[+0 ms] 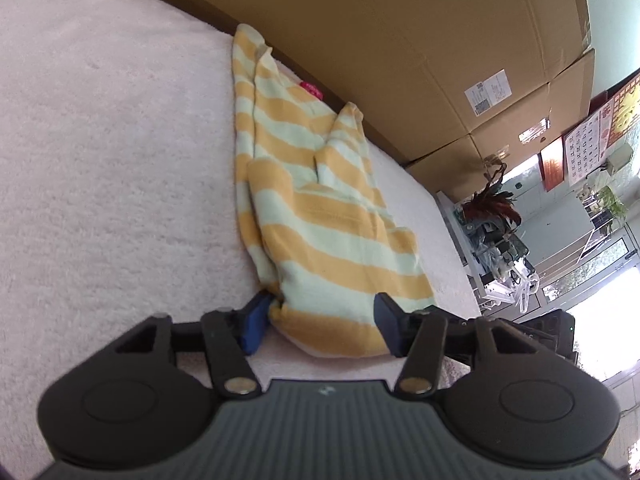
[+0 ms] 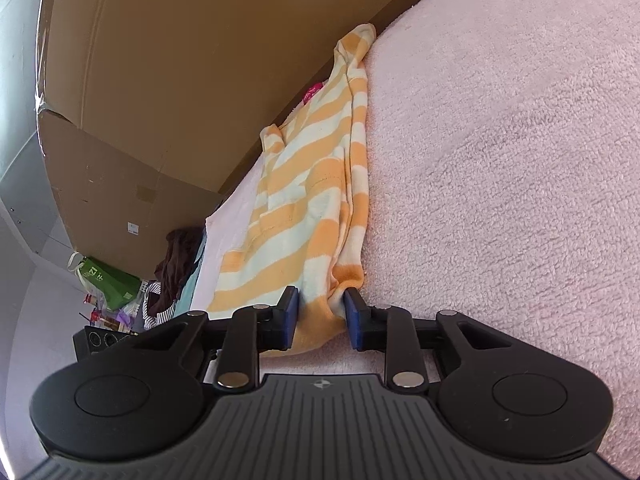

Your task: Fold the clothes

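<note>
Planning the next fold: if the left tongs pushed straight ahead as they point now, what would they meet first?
The yellow-and-pale-green striped fleece garment: its near hem already lies between the left tongs. Beyond it probably comes the brown cardboard box, though depth is unclear.

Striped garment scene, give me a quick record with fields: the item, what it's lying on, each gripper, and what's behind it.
item: yellow and pale green striped garment, lying long and partly folded
surface: pink fleece blanket
left gripper: jaws apart, straddling the garment's near edge
right gripper: jaws closed in on a bunched corner of the garment
behind: cardboard boxes along the far edge
also: small pink item at the garment's far side
</note>
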Available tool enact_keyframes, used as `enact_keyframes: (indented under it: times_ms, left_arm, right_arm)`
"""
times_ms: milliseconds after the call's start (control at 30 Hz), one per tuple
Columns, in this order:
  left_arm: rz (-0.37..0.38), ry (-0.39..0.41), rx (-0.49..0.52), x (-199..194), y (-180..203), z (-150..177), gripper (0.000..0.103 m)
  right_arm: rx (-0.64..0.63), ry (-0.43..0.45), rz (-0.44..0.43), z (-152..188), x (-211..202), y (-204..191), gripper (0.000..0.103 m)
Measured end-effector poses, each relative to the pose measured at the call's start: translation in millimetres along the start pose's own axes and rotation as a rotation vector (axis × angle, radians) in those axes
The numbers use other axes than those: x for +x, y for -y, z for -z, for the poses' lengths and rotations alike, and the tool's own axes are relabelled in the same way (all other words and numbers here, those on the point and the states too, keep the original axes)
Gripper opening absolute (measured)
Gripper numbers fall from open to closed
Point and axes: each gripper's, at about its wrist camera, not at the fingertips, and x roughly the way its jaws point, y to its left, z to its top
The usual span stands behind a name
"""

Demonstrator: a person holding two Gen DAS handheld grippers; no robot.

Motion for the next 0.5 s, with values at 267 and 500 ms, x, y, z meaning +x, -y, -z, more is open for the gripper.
enact_keyframes:
  times_ms: [267,500]
  left_arm:
    - [-0.010,0.063,-0.044,-12,-6,6,0.013]
    - [0.006,0.104,0.013,-14,4,1,0.011]
  right_arm:
    - [0.018,0.027,-0.018,4,0,5,0.017]
    - [0.067,0.062,-0.101,8,-10,3,0.015]
